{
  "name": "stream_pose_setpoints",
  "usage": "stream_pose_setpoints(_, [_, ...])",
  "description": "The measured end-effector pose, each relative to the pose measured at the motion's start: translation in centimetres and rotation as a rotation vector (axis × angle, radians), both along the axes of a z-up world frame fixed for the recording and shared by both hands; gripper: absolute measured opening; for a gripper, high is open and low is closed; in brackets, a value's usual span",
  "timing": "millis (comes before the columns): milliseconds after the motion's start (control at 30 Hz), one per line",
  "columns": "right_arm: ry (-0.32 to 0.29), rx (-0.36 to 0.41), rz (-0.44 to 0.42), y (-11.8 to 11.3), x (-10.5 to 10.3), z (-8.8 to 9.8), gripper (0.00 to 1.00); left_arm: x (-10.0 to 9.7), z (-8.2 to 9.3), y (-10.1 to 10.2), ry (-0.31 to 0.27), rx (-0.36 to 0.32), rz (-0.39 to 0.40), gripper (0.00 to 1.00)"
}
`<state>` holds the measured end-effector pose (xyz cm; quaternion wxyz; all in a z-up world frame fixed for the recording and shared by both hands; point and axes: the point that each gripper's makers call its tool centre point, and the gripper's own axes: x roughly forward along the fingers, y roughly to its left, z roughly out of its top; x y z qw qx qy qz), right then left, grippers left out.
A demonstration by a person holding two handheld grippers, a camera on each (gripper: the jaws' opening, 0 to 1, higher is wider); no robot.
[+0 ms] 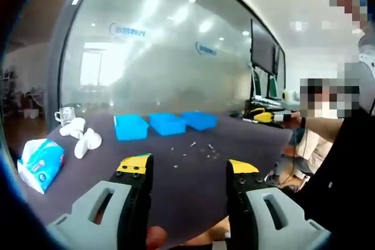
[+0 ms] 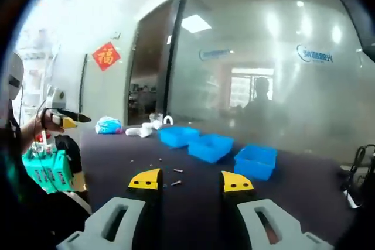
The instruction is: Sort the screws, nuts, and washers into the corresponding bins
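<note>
You face a frosted glass wall [image 1: 176, 45] behind a dark worktop [image 1: 193, 180]. In the left gripper view, three blue bins [image 1: 166, 123] sit in a row at the middle of the frame, along the worktop's far edge. The small scattered hardware [image 1: 199, 149] lies just below them, on the near side, too small to tell screws from nuts or washers. At the lower left rests a blue tissue pack [image 1: 40, 164], with white cups [image 1: 82, 136] above it. Your left tongs [image 1: 190, 171] rise from the bottom of the frame with their yellow-tipped jaws apart and nothing between them.

In the right gripper view, the same bins [image 2: 217, 147] run from the centre toward the right, and a few loose pieces [image 2: 174, 177] lie on the worktop [image 2: 293, 203] just above your right tongs [image 2: 191, 181], whose jaws also stand apart and empty. At the left edge of the frame, a hand [image 2: 45, 122] holds another yellow-tipped tool.
</note>
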<state>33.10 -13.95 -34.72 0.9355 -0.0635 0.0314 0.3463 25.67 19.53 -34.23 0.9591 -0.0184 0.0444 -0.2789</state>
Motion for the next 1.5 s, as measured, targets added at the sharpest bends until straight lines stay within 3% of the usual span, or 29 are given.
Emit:
stream_pose_setpoints(367, [0.034,-0.001,0.027,-2.3,-3.0,-1.2,0.36,0.1,-0.1,-0.9,0.004,0.037,-0.011,0.48])
stream_pose_setpoints(733, [0.060,-0.046,0.041,-2.6,-1.9,-2.2,0.36,0.4,0.1,-1.4,0.005,0.025,-0.013,0.48])
stream_pose_setpoints(1000, [0.100,-0.065,0.104,-1.0,-0.4,-2.1,0.36,0.6,-0.3,-1.2,0.011,0.013,-0.007,0.48])
stream_pose_setpoints(1267, [0.114,-0.176,0.201,2.0,1.7,-1.6,0.35,0.5,-0.5,-0.9,0.013,0.004,0.000,0.48])
stream_pose_setpoints(1500, [0.133,-0.229,0.279,4.9,3.5,-1.3,0.35,0.5,-0.2,-0.5,0.002,-0.019,0.011,0.48])
